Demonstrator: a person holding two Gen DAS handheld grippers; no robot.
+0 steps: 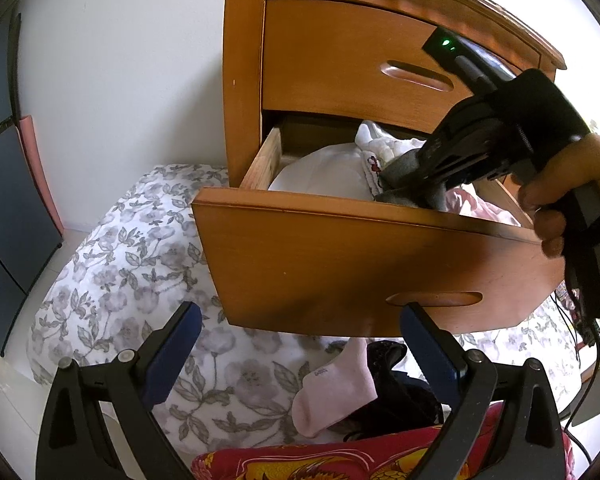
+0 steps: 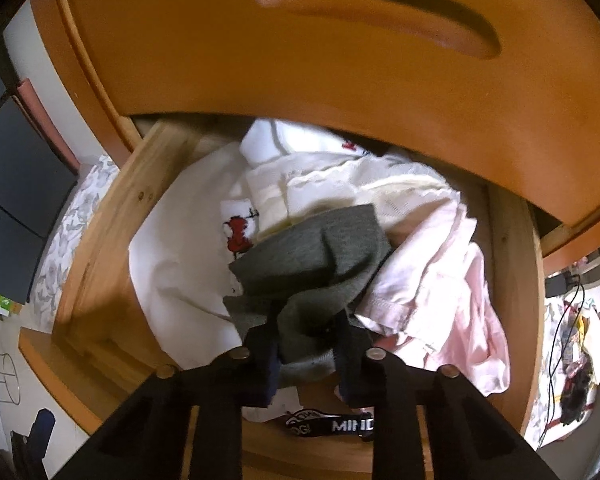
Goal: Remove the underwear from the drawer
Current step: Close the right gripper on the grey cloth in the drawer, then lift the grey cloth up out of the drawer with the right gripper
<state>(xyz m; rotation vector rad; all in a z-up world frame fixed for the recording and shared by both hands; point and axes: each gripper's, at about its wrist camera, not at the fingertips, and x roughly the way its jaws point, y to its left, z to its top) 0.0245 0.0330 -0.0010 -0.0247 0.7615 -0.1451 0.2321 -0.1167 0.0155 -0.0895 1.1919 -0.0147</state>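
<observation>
drawer (image 1: 364,264) open below shut drawer (image 1: 340,60) | underwear (image 2: 312,264) in drawer, on clothes (image 2: 432,280)

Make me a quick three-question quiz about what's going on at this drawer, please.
1. True or false: the right hand-held gripper is closed on a grey garment.
2. Which drawer is open: A) upper drawer, B) lower drawer?
3. Fill in: the left hand-held gripper holds ____.

Key: 1 true; 2 B; 3 nothing, its jaws stand open in front of the lower drawer.
</observation>
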